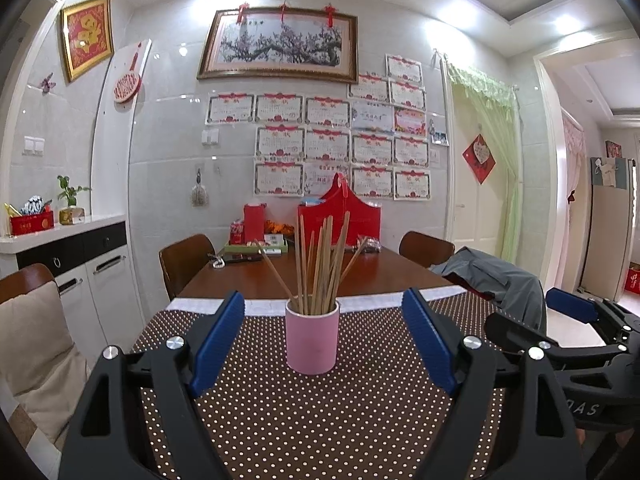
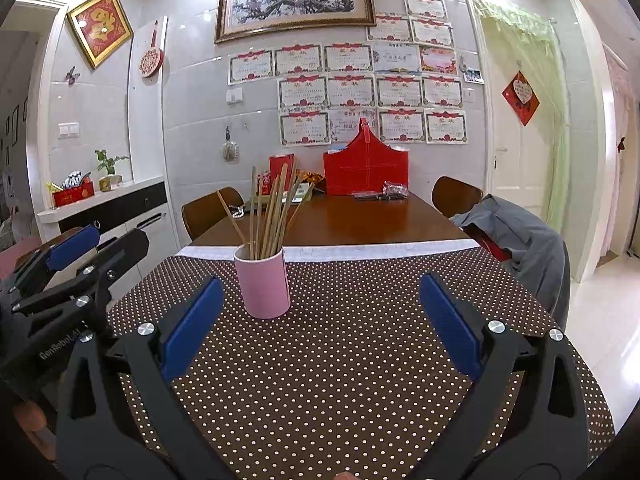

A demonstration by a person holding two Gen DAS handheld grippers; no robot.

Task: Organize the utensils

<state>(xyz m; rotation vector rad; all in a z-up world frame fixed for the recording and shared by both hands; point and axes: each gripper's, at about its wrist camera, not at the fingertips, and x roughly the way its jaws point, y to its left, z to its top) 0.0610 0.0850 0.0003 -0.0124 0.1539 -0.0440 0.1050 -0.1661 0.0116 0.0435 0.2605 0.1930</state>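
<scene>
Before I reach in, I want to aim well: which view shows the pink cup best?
The left wrist view: the pink cup stands centred between the open left tool. In the right wrist view it sits left of centre.

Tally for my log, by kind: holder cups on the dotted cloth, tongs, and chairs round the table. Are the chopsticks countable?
pink cup: 1
tongs: 2, the left tongs and the right tongs, both open
chairs: 4, one draped with a grey jacket
Total: 7
The chopsticks stand bunched in the cup, too overlapped for an exact count.
</scene>
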